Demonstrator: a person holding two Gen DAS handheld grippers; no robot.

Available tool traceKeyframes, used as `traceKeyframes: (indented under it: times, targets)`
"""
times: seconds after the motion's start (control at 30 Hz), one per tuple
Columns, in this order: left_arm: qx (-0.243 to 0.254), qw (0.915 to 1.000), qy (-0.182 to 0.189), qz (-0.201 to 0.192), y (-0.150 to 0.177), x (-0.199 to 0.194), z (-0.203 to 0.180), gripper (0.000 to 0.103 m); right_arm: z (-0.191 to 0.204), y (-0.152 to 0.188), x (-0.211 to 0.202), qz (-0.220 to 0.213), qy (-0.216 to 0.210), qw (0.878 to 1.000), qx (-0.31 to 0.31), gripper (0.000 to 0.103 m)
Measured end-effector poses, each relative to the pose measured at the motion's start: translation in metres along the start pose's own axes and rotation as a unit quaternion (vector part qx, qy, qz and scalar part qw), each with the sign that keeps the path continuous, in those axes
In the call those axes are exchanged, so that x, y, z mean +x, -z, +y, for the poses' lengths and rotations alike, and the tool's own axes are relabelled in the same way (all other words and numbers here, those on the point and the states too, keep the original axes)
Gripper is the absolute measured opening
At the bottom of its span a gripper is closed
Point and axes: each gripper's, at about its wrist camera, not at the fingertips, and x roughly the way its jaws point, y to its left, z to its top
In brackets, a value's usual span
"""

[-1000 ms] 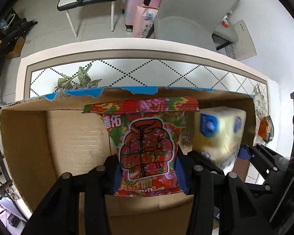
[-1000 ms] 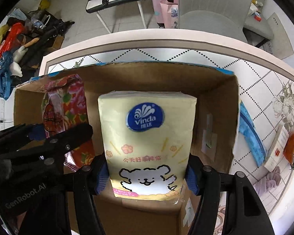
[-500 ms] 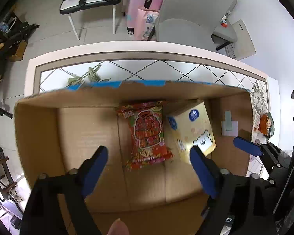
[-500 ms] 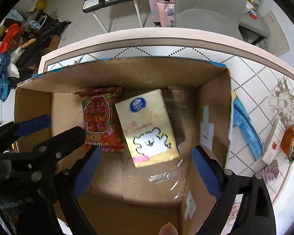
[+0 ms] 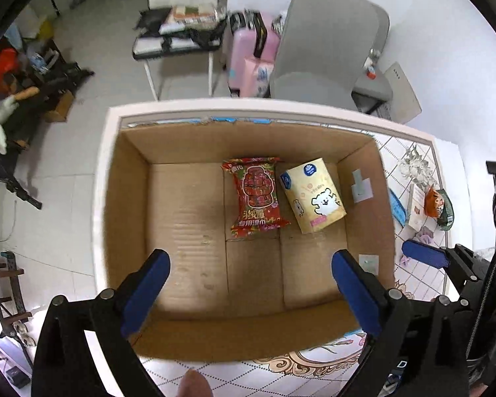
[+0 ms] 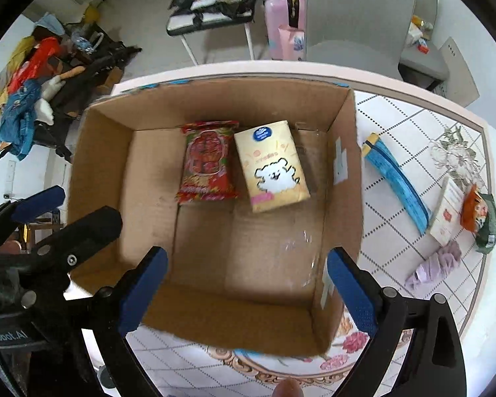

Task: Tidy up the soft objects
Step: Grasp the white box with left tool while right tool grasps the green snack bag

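A red flowered pack point(image 5: 257, 195) point(image 6: 209, 162) and a yellow Vinda tissue pack point(image 5: 312, 194) point(image 6: 271, 165) lie side by side on the floor of an open cardboard box point(image 5: 182, 218) point(image 6: 148, 178), toward its far wall. My left gripper point(image 5: 250, 284) is open and empty, held above the box's near edge. My right gripper point(image 6: 248, 283) is open and empty too, also above the near edge. The left gripper's black body shows at the left of the right wrist view point(image 6: 49, 241).
The box stands on a tiled table point(image 6: 396, 139). To its right lie a blue pouch point(image 6: 396, 178), a white card box point(image 6: 446, 211), an orange-green snack bag point(image 6: 479, 215) and a lilac cloth point(image 6: 433, 264). A grey chair point(image 5: 327, 43) and a pink suitcase point(image 5: 251, 56) stand beyond.
Both grippers opened and let go of their packs, which now lie in the box. Both grippers have since risen and pulled back toward the near edge.
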Motion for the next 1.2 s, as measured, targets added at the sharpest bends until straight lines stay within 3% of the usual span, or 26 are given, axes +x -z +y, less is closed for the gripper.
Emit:
traceKeyframes:
  times: [0.33,0.5,0.6,0.73,0.9,0.97,1.07,1.2]
  targets:
    - [0.000,0.9983,-0.012,-0.057,0.041,-0.064,-0.036,0.100,-0.019,0.055,-0.057,-0.028,-0.062,0.998,-0.001,0.099]
    - [0.017,0.9921,-0.013,-0.123,0.044,-0.090,-0.088,0.100,-0.076,0.069,-0.088,-0.073,-0.084,0.994,0.022,0.099]
    - [0.051,0.9873,-0.017,-0.149,0.031,-0.089,-0.135,0.100,-0.131,0.071,-0.105,-0.089,-0.071,0.993,0.042,0.099]
    - [0.080,0.9901,-0.009,-0.115,0.005,-0.057,-0.204,0.100,-0.230,0.071,-0.119,-0.104,-0.049,0.989,0.091,0.099]
    - [0.081,0.9962,0.030,-0.006,-0.031,0.032,-0.283,0.100,-0.356,0.067,-0.111,-0.090,-0.009,0.983,0.162,0.099]
    - [0.045,0.9968,0.042,0.051,-0.044,0.078,-0.302,0.100,-0.406,0.062,-0.099,-0.071,0.010,0.979,0.192,0.099]
    - [0.017,0.9930,0.058,0.101,-0.055,0.128,-0.318,0.100,-0.467,0.057,-0.075,-0.040,0.022,0.975,0.219,0.099]
    - [0.090,0.9872,0.025,0.129,-0.055,0.183,-0.375,0.093,-0.505,0.048,-0.042,-0.006,0.029,0.974,0.226,0.099]
